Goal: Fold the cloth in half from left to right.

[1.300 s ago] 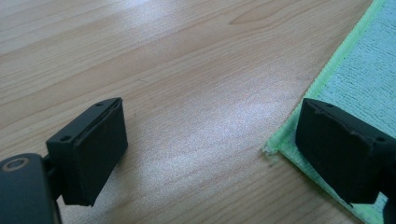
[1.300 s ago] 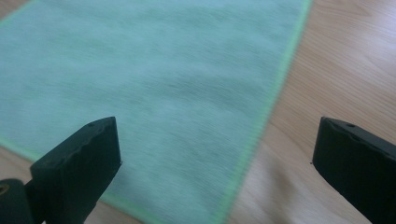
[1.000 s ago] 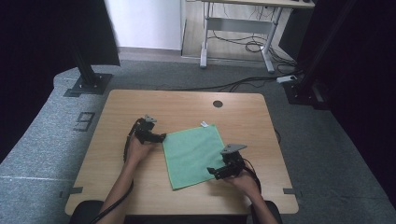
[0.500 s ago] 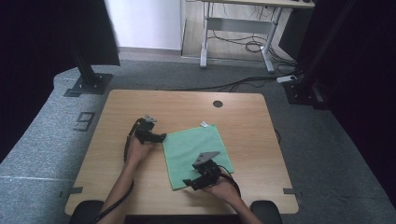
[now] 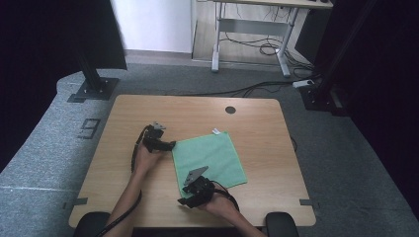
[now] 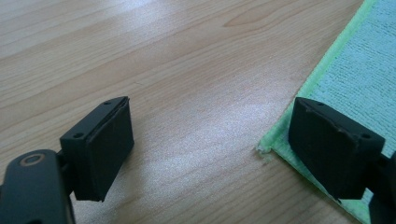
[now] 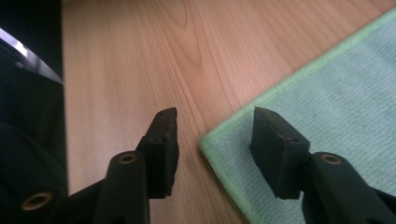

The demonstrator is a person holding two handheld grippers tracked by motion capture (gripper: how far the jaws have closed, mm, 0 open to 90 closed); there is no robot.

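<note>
I count one square green microfibre cloth (image 5: pixel 209 159) lying flat on the light wooden table (image 5: pixel 257 123), one small white tag (image 5: pixel 216 131) at its far corner, and two grippers. The step in hand, as I judge it, is seating both grippers on the cloth's near-left edge before a fold. My left gripper (image 5: pixel 168 145) sits at the cloth's left corner, jaws spread wide, one over bare wood and one over the hem, nothing pinched. My right gripper (image 5: pixel 187 201) straddles the near corner (image 7: pixel 208 140); its jaws have just been closing, one over wood and one over cloth, but the pads do not yet press the fabric. The next move calls for lowering each gripper until the hem lies between the pads, then closing fully before lifting.
</note>
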